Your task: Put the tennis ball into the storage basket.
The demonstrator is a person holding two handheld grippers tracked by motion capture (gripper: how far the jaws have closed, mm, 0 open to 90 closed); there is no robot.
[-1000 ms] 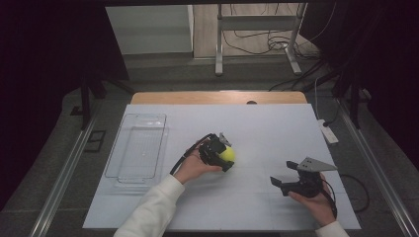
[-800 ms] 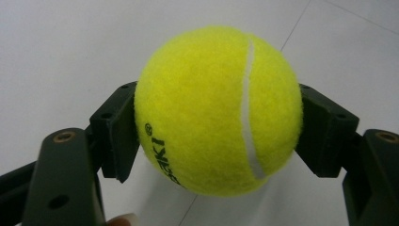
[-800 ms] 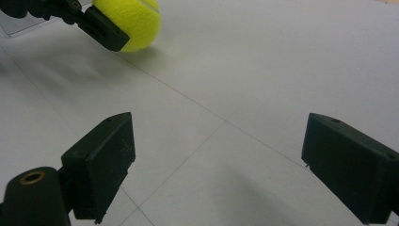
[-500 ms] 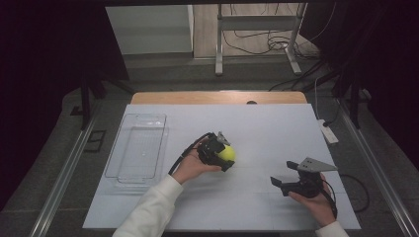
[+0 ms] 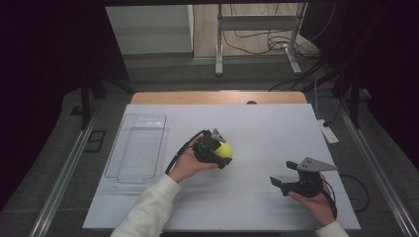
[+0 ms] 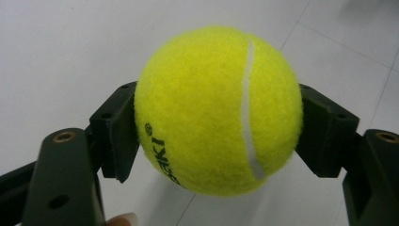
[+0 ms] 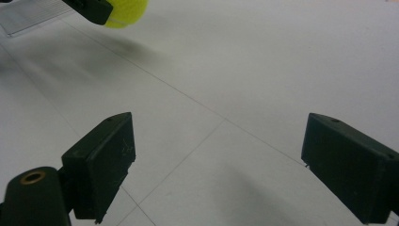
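A yellow tennis ball (image 6: 219, 110) sits clamped between both black pads of my left gripper (image 6: 216, 127). From above, the same ball (image 5: 225, 150) and left gripper (image 5: 221, 154) hang near the middle of the white table (image 5: 257, 128), slightly above its surface. My right gripper (image 5: 281, 181) rests low at the right front of the table, jaws spread wide with nothing between them (image 7: 216, 160). In the right gripper view the tennis ball (image 7: 126, 12) shows at the top left, well apart from these pads.
A clear plastic tray (image 5: 138, 148) lies at the left of the table. A white power strip (image 5: 328, 133) hangs off the right edge. Cables trail from both grippers. Beyond the table stand a metal frame (image 5: 257, 34) and dark curtains.
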